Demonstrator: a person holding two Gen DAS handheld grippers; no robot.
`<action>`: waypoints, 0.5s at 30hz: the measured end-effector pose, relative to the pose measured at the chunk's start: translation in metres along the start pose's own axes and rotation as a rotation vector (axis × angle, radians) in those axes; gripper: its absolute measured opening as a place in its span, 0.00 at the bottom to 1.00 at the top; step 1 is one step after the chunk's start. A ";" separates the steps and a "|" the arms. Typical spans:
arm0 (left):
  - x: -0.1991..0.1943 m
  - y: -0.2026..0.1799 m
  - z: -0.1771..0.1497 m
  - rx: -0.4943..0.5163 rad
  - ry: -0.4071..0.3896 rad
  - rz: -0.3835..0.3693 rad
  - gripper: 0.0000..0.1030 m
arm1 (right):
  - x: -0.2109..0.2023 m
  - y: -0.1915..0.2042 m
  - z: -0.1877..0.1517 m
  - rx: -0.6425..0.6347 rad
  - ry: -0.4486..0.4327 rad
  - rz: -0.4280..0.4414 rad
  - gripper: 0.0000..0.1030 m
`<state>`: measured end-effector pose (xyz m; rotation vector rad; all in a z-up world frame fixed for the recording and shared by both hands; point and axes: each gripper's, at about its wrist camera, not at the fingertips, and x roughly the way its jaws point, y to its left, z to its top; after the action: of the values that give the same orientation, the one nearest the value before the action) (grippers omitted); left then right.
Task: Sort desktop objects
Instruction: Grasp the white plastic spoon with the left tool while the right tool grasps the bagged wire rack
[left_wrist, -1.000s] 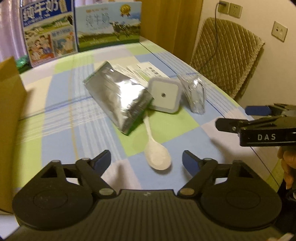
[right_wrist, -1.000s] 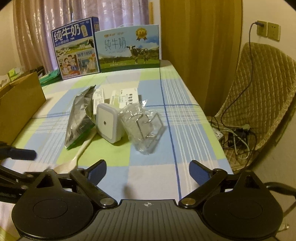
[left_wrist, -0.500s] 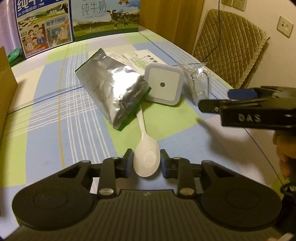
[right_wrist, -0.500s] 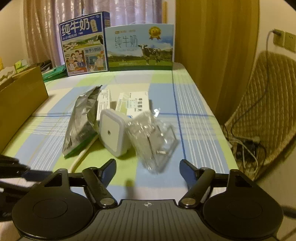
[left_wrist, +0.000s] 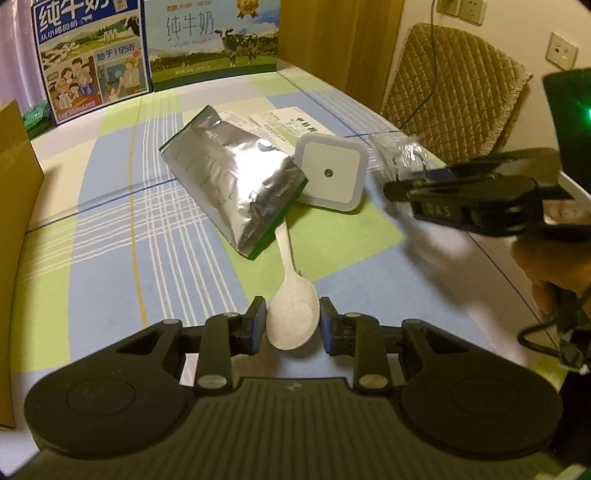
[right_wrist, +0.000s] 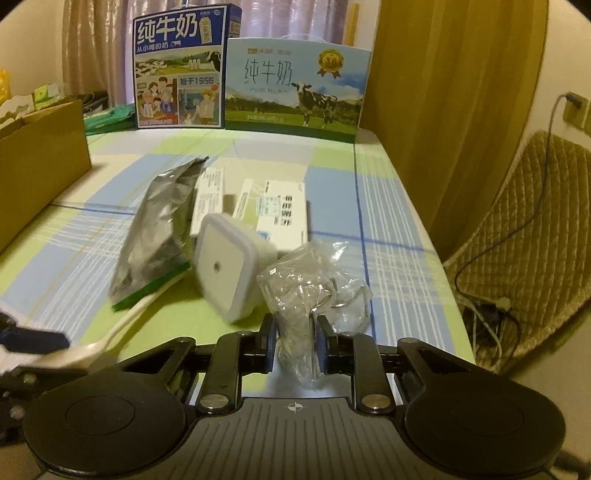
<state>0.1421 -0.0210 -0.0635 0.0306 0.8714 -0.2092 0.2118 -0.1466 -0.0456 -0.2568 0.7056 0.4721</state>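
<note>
The left claw (left_wrist: 291, 325) has its pads pressed to either side of the bowl of a pale, speckled spoon (left_wrist: 293, 317), gripping it. The spoon's handle runs away from the claw and slips under a crinkled silver pouch (left_wrist: 236, 188) with a green edge, so the handle's far end is hidden. Just right of the pouch leans a white square night light (left_wrist: 330, 173) with a small dot at its centre.

The right claw (right_wrist: 295, 343) is clamped on a crumpled clear plastic bag (right_wrist: 314, 291) — thin metal wire shows inside, but what it is cannot be made out. Immediately left of that claw sits the night light; beyond it lie flat white boxes (right_wrist: 280, 210) with small print too fine to read.

Far ahead stand two milk cartons (right_wrist: 295, 88). A cardboard box (right_wrist: 40, 158) is cut off at the left edge — its contents are hard to see. The checked cloth (right_wrist: 332, 173) covers the table.
</note>
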 end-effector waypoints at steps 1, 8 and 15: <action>-0.002 -0.001 -0.001 0.004 -0.002 -0.003 0.24 | -0.007 0.000 -0.003 0.017 0.004 0.018 0.18; -0.023 -0.008 -0.017 0.025 -0.015 -0.010 0.24 | -0.061 0.027 -0.037 -0.026 0.048 0.108 0.18; -0.041 -0.006 -0.038 0.014 -0.016 0.006 0.24 | -0.090 0.035 -0.070 -0.021 0.039 0.119 0.72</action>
<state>0.0866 -0.0157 -0.0568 0.0445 0.8543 -0.2102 0.0960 -0.1724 -0.0391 -0.2453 0.7567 0.5898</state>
